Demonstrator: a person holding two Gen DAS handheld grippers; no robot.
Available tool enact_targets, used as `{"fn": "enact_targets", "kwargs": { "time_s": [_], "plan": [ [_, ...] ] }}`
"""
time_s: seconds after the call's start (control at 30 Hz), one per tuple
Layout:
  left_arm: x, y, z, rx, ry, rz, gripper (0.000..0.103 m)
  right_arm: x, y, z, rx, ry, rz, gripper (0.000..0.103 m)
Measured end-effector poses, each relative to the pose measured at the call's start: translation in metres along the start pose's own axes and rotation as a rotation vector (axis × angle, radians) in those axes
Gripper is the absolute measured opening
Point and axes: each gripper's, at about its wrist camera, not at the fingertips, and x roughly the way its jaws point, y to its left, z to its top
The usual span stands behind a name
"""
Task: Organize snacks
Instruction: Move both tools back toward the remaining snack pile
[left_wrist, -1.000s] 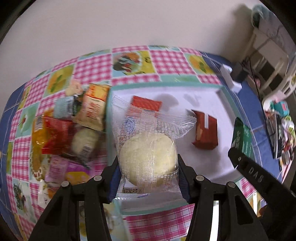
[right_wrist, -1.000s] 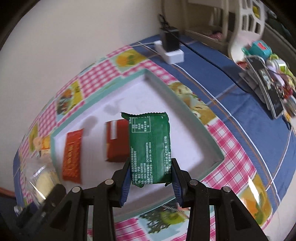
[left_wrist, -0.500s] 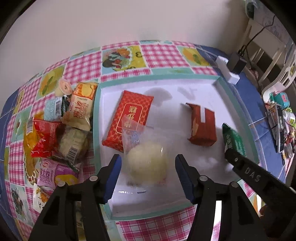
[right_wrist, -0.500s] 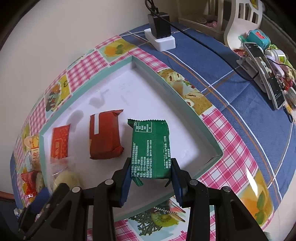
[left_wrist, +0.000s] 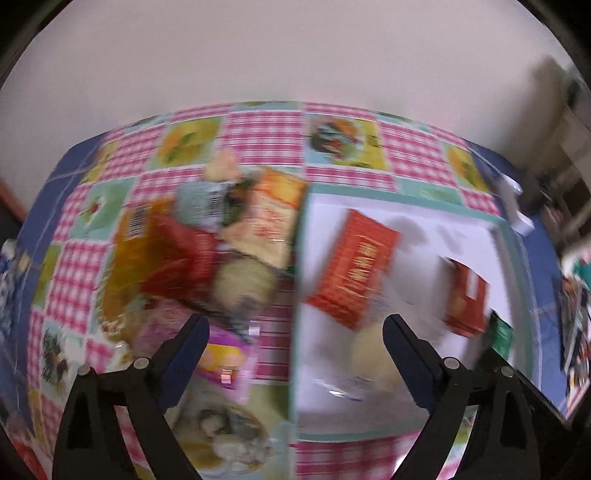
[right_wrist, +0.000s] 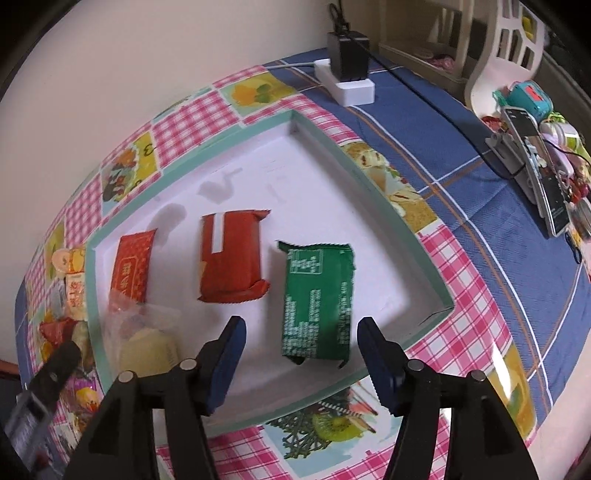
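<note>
A white tray with a teal rim (right_wrist: 332, 144) holds a flat red packet (right_wrist: 131, 267), a red-brown bar (right_wrist: 231, 264), a green packet (right_wrist: 317, 302) and a clear-wrapped pale bun (right_wrist: 147, 347). My right gripper (right_wrist: 297, 328) is open and empty, its jaws on either side of the green packet's near end. My left gripper (left_wrist: 295, 325) is open and empty above the tray's left rim (left_wrist: 297, 280). That view is blurred. A heap of loose snacks (left_wrist: 207, 254) lies left of the tray. The bun (left_wrist: 373, 356) and red packet (left_wrist: 354, 273) show there too.
A white power strip with a black plug (right_wrist: 349, 79) lies behind the tray. A phone on a stand (right_wrist: 535, 166) and small clutter sit at the right on the blue cloth. The wall runs along the back of the checked tablecloth (right_wrist: 461, 332).
My left gripper let go of the bun in the tray and swung left toward the snack heap. My right gripper opened and left the green packet lying in the tray.
</note>
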Motion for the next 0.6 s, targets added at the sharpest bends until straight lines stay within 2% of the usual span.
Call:
{"fn": "enact_targets", "kwargs": {
  "time_s": [0.07, 0.13, 0.17, 0.27, 0.4, 0.6],
  "plan": [
    [0.002, 0.014, 0.002, -0.040, 0.005, 0.022, 0.096, -0.001, 0.008, -0.002, -0.034, -0.002, 0.009, 0.081],
    [0.004, 0.027, 0.002, -0.072, 0.016, 0.027, 0.099, -0.003, 0.017, -0.004, -0.070, -0.009, 0.021, 0.082],
    [0.005, 0.034, 0.002, -0.087, 0.021, 0.029, 0.103, -0.004, 0.022, -0.005, -0.088, -0.014, 0.028, 0.086],
    [0.004, 0.051, 0.001, -0.123, 0.030, 0.054, 0.103, -0.011, 0.034, -0.008, -0.130, -0.042, 0.035, 0.103],
    [0.001, 0.070, -0.001, -0.144, 0.036, 0.107, 0.103, -0.020, 0.049, -0.014, -0.181, -0.073, 0.053, 0.103],
    [-0.013, 0.090, -0.005, -0.153, 0.008, 0.166, 0.103, -0.027, 0.070, -0.025, -0.224, -0.071, 0.085, 0.103]
  ]
}}
